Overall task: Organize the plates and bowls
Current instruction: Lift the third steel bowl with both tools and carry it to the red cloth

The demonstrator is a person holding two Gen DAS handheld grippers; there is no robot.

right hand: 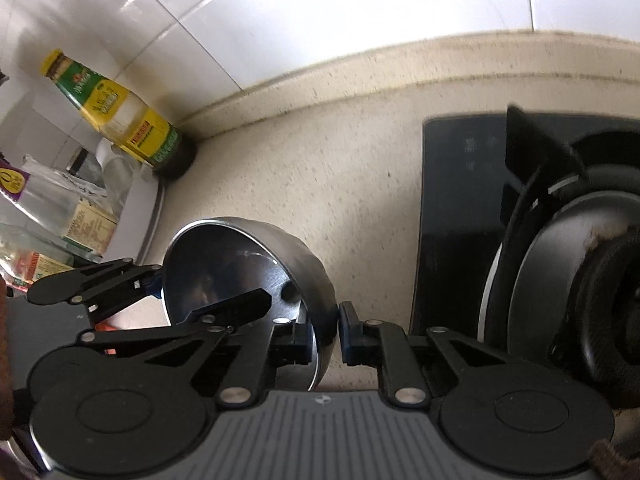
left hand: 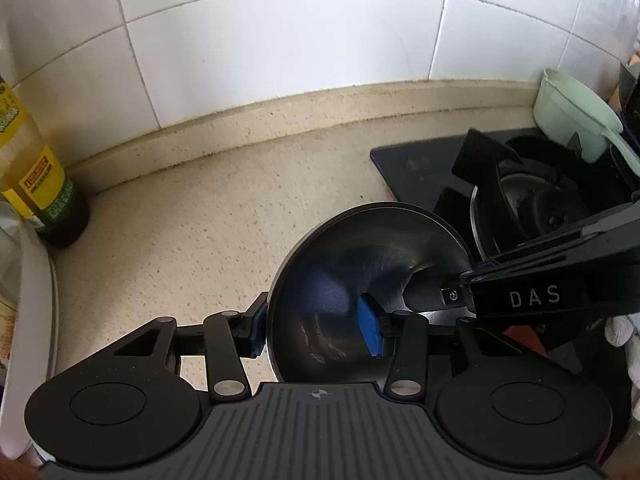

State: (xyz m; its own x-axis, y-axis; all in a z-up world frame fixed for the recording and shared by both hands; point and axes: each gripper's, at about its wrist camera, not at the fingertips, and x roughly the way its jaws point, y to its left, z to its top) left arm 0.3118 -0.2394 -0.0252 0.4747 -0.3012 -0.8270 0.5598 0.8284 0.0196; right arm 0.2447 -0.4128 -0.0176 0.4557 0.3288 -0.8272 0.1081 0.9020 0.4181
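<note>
A steel bowl [left hand: 360, 288] is held above the speckled beige bench [left hand: 192, 224], tilted on its side, with both grippers on its rim. The left gripper [left hand: 318, 326] straddles the bowl's wall: one blue-padded finger sits outside the rim, the other inside the bowl, and the pads pinch the wall between them. From the left wrist view the right gripper, marked "DAS", reaches in from the right and meets the bowl's far rim.

In the right wrist view the bowl [right hand: 248, 276] shows its opening turned toward the left, and the right gripper [right hand: 325, 334] brackets its rim near the lower edge. One finger lies inside the bowl and the other outside against the wall, so these fingers also pinch the rim. The left gripper appears there as black linkages at the bowl's left side.

Just to the right of the bowl lies a black stove [right hand: 452, 208] with a burner and pan support [left hand: 532, 200]. A pale green scoop [left hand: 572, 120] leans at the stove's far right corner. An oil bottle [right hand: 120, 116] with a yellow and green label stands in the left corner against the white tiled wall [left hand: 280, 32]. Beside it, bags and packets [right hand: 60, 208] crowd a white tray edge.
</note>
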